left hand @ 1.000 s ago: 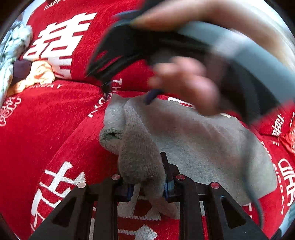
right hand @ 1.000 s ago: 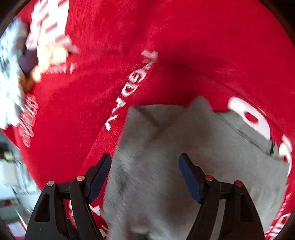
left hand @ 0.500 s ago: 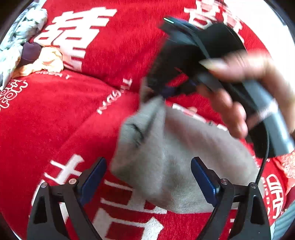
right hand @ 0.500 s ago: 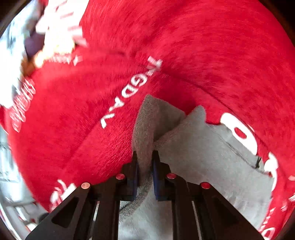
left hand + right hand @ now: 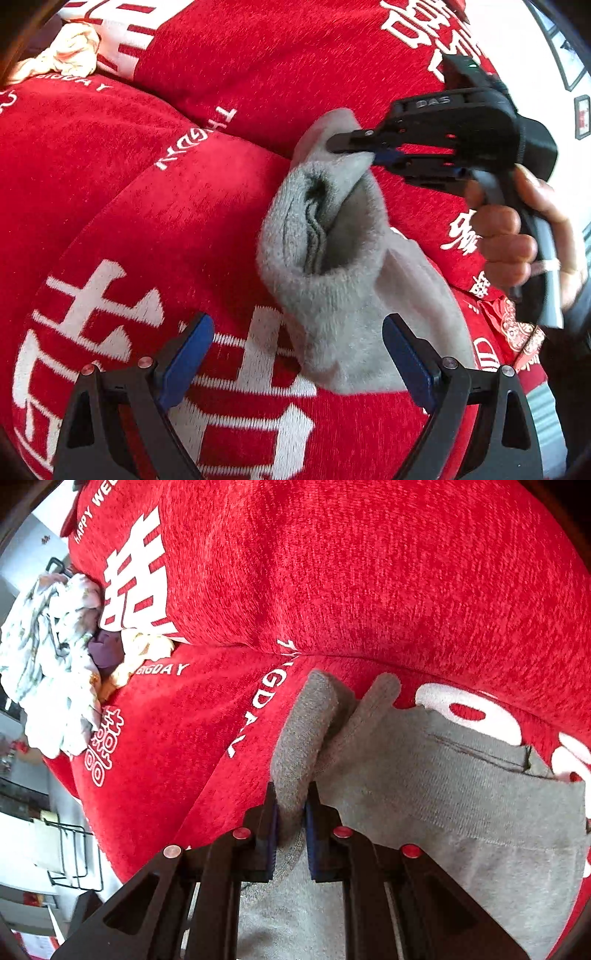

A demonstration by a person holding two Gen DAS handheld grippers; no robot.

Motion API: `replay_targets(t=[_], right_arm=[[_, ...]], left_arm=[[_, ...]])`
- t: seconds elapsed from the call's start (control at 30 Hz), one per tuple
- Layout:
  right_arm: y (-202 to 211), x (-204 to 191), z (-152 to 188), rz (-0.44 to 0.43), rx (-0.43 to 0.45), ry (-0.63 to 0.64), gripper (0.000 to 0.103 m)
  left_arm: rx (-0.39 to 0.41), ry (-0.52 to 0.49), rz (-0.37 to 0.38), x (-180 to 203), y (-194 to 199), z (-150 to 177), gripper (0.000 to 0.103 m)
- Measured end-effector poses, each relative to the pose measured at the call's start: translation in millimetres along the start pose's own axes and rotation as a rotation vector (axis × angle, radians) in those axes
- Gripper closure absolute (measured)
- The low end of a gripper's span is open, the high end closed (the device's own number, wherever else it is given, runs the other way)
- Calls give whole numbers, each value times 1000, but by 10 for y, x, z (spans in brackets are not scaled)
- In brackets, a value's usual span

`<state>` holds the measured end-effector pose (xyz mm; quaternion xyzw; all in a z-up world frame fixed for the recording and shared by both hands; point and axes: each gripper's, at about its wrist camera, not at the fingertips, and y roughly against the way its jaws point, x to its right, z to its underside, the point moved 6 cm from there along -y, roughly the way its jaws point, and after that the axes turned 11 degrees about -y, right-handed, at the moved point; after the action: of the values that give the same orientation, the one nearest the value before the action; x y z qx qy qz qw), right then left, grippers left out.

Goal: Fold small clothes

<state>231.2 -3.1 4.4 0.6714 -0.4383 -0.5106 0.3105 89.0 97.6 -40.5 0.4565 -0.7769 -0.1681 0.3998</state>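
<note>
- Pinching a raised fold of the grey garment, the right gripper has its blue pads closed on the cloth, seen at 6 o'clock in the right wrist view.
- From the left wrist view, the same right gripper enters from 3 o'clock, held by the person's right hand, and lifts one edge of the grey garment clear of the surface.
- Grey garment: soft, fleecy knit; the lifted end gapes into a rounded opening with layered inner folds; the lower end rests on the red blanket.
- In the right wrist view a dark seam line crosses the garment's flat part toward 3 o'clock.
- Left gripper: fingers spread wide at 6 o'clock, holding nothing; the garment's lower end lies between them, touching neither pad visibly.
- Red blanket: plush, with white characters and lettering.
- Crumpled pale clothes lie at 9 o'clock, well apart from the garment.
</note>
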Motion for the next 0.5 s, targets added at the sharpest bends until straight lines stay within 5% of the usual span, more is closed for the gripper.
replay_targets(t=[0.07,0.1,0.13,0.2,0.5], right_arm=[[7,18,21,-9,2,3,90],[7,27,34,-12,2,7,90],[6,42,51,-13,2,12,90],[14,99,67,-14,5,12,90],[379,314,38,-46,65,-25,90]], left_arm=[[13,-5,-20,24,-18,-55,10],[26,-9,-27,42,-23,-103,22],[37,-23,-39,74,-30,-152,56],[18,-79,-100,129,-85,-213,86],[119,-343,-399,815,196,-238,87]])
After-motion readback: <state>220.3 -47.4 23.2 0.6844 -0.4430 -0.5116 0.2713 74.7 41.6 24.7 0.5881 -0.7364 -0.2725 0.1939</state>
